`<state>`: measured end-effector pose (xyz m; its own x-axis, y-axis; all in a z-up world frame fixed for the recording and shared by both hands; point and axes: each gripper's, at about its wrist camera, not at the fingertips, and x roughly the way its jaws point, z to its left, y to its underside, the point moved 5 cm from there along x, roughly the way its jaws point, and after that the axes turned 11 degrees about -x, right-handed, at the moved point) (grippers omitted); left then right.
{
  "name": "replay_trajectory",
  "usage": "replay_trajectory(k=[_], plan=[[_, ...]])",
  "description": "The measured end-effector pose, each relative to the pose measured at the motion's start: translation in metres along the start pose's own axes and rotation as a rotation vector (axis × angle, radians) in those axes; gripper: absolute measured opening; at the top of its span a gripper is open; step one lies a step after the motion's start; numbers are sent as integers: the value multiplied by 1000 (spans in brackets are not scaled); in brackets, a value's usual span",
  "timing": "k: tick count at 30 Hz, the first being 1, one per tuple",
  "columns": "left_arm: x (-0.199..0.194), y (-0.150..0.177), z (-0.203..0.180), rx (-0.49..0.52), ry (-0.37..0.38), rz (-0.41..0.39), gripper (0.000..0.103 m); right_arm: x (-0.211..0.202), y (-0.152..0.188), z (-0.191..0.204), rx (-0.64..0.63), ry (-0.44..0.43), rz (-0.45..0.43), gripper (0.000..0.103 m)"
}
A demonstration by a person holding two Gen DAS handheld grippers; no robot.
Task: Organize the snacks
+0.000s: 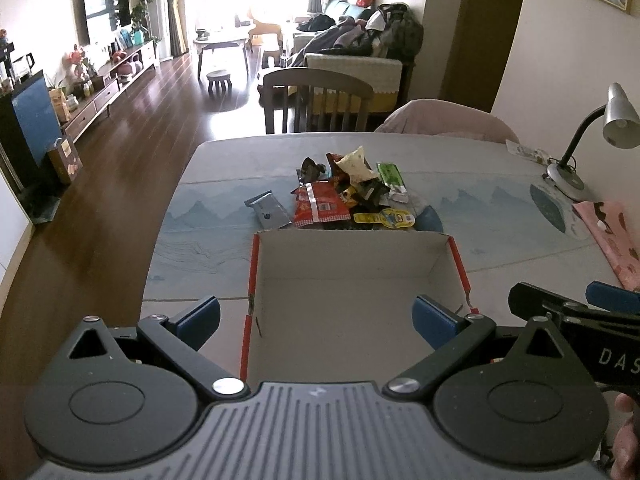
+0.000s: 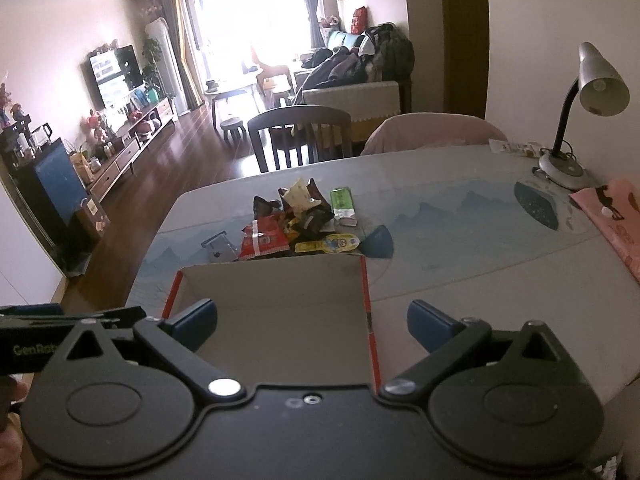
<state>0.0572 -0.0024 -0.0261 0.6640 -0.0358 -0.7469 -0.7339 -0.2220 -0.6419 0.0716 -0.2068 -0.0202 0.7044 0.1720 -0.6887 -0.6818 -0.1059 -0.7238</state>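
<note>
- My left gripper hangs spread wide above the near end of the cardboard box, its blue pads gripping nothing.
- My right gripper is likewise splayed and empty, poised over the box's right wall; each claw shows at the edge of the other's view.
- The box interior, as far as both views show, holds no snack; I judge the sorting not yet begun.
- The snack pile lies on the table just beyond the box's far wall: a red packet, a yellow packet, a green packet, a cream pouch on top, dark wrappers between.
- A grey packet lies apart, just left of the pile.
- All of these remain to be moved.
- The far wall of the box stands between my claws and the pile; I judge I must reach over it.
- A desk lamp and a pink cloth sit well to the right; two chairs stand behind the table, out of the way.
</note>
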Motion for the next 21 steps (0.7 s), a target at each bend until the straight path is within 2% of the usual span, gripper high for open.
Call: replay_trajectory(k=[21], plan=[[-6, 1, -2, 2, 13, -2, 103, -5, 3, -2, 17, -18, -15, 102]])
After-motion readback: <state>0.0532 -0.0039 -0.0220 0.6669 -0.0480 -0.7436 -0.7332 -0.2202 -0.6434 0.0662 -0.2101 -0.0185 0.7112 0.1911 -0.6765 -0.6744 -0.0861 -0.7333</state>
